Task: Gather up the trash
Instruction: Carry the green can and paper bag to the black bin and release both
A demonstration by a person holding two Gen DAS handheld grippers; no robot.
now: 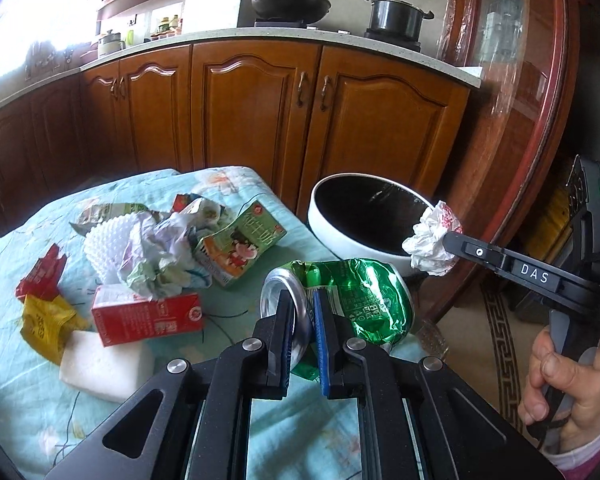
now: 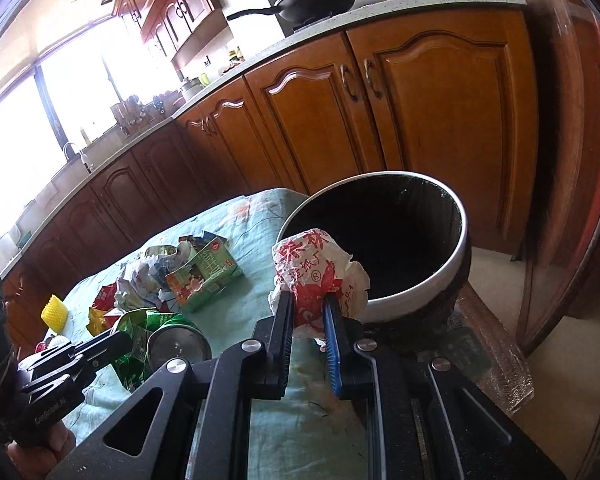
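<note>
My left gripper is shut on a crushed green can and holds it above the teal tablecloth. The can also shows in the right wrist view. My right gripper is shut on a crumpled white and red paper wrapper, held just in front of the rim of a white bin with a black inside. In the left wrist view the wrapper hangs at the bin's right rim.
On the cloth lie a red carton, a green carton, crumpled paper, red and yellow wrappers and a white foam block. Wooden kitchen cabinets stand behind. A glass-topped round table is at right.
</note>
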